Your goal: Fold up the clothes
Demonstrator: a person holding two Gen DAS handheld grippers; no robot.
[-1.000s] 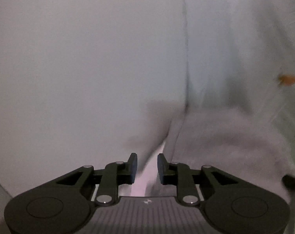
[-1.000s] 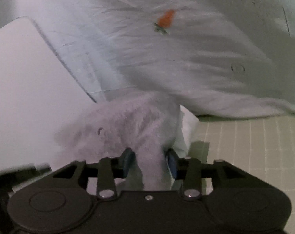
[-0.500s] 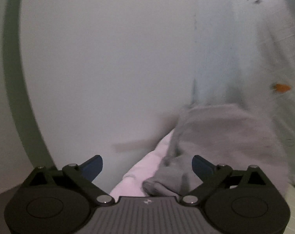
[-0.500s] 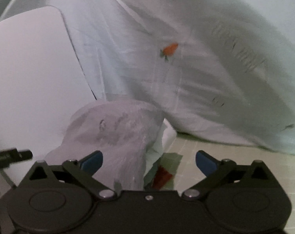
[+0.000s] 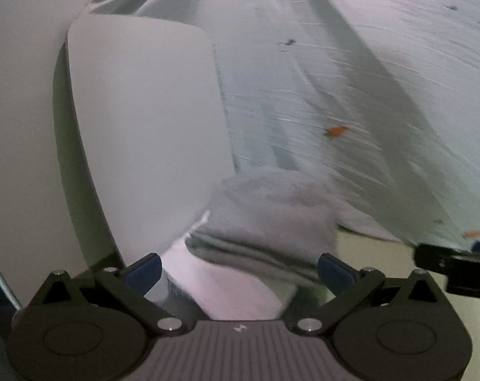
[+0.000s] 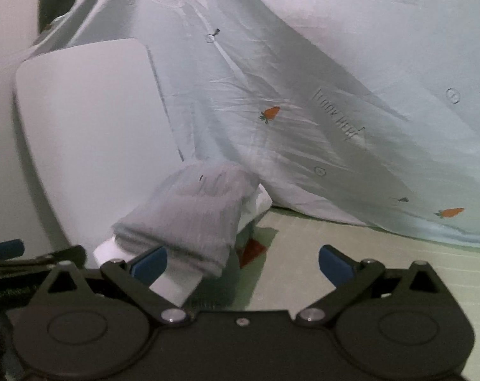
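Observation:
A folded grey garment (image 5: 271,216) lies on top of a stack of folded clothes, with a white piece (image 5: 220,285) under it. In the right wrist view the grey garment (image 6: 192,216) sits left of centre on the same stack. My left gripper (image 5: 240,270) is open and empty, just in front of the stack. My right gripper (image 6: 243,263) is open and empty, to the right of the stack, with its left fingertip (image 6: 149,262) near the grey garment's edge. The right gripper's tip shows at the left view's right edge (image 5: 456,270).
A white rounded panel (image 6: 87,139) stands behind the stack on the left. A pale blue sheet with small carrot prints (image 6: 335,120) hangs behind and to the right. The stack rests on a pale green gridded mat (image 6: 351,244).
Both grippers were shut on the grey garment a second ago. They opened, let it go onto the stack, and have pulled back from it.

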